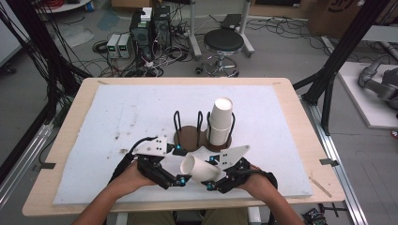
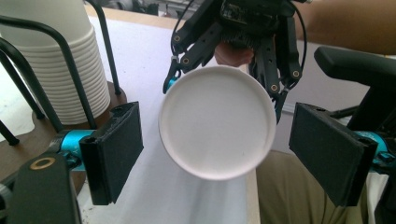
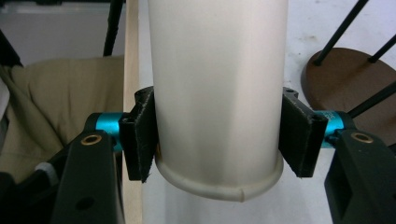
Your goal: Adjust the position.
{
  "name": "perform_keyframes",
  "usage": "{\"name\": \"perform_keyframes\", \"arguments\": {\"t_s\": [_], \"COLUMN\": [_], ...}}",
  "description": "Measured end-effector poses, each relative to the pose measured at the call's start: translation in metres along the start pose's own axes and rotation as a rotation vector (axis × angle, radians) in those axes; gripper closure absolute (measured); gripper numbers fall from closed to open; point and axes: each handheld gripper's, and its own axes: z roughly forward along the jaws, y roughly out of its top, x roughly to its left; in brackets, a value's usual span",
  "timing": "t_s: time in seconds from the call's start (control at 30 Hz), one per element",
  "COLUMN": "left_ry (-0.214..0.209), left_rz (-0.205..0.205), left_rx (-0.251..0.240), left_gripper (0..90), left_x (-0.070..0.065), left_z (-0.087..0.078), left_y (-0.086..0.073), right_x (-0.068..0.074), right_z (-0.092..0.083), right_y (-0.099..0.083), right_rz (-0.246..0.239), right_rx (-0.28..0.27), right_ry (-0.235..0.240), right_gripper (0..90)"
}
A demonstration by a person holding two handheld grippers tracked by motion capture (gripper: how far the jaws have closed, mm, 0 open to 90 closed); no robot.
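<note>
A white paper cup lies on its side in the air above the near edge of the white mat. My right gripper is shut on it; in the right gripper view both pads squeeze the cup just behind its rolled rim. My left gripper is open at the cup's other end. In the left gripper view the cup's round base faces me between the wide-apart jaws, with a gap on each side. A stack of paper cups stands in the brown wire holder.
The holder's left slot has no cups in it. The stack rises close to my left gripper's left jaw. The table's wooden front edge runs just under both hands. A stool and electronics boxes sit on the floor beyond the table.
</note>
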Motion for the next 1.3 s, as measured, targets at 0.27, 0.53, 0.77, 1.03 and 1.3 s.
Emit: {"name": "perform_keyframes", "arguments": {"t_s": [0.27, 0.53, 0.77, 1.03, 1.3], "left_ry": [-0.027, -0.047, -0.059, -0.054, -0.071], "left_rz": [0.025, 0.039, 0.047, 0.049, 0.065], "left_rx": [0.084, 0.14, 0.187, 0.203, 0.221], "left_gripper": [17.6, 18.7, 21.5, 24.4, 32.4], "left_x": [0.001, 0.002, 0.002, 0.003, 0.001], "left_z": [0.006, 0.013, 0.02, 0.021, 0.023], "left_y": [0.006, 0.011, 0.008, 0.008, 0.007], "right_x": [-0.001, -0.001, -0.002, 0.001, 0.002], "right_z": [0.002, 0.003, 0.003, 0.008, 0.009], "right_y": [0.011, 0.017, 0.022, 0.028, 0.03], "right_rz": [-0.041, -0.052, -0.058, -0.067, -0.061], "right_rx": [0.07, 0.119, 0.177, 0.209, 0.217], "right_ry": [0.007, 0.009, 0.011, 0.036, 0.047], "right_gripper": [37.7, 37.5, 37.3, 36.9, 36.6]}}
